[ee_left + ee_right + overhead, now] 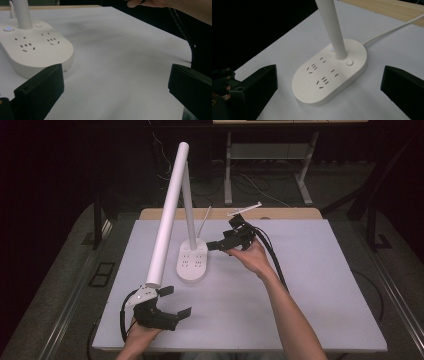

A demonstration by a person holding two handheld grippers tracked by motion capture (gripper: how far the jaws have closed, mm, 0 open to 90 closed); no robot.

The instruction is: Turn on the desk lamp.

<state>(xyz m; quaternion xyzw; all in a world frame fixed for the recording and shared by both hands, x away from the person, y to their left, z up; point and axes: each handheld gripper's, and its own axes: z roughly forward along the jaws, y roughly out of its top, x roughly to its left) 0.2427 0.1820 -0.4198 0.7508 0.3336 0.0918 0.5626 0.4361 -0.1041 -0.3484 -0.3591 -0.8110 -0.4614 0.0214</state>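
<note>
A white desk lamp (172, 215) stands near the middle of the counter (300, 290), its oval base (194, 261) carrying sockets and two buttons, with a small blue light glowing beside the stem (332, 27). The long lamp head (167, 212) slopes down and toward the near left, ending just above the left gripper (175, 302). That gripper sits at the near left with its fingers spread wide and empty, probably placed there to catch or steady the lowered head. The right gripper (216, 245) hovers just right of the base, fingers also spread and holding nothing, aimed at the buttons as if lining up a press. A white cord (392, 27) runs from the base toward the far edge.
</note>
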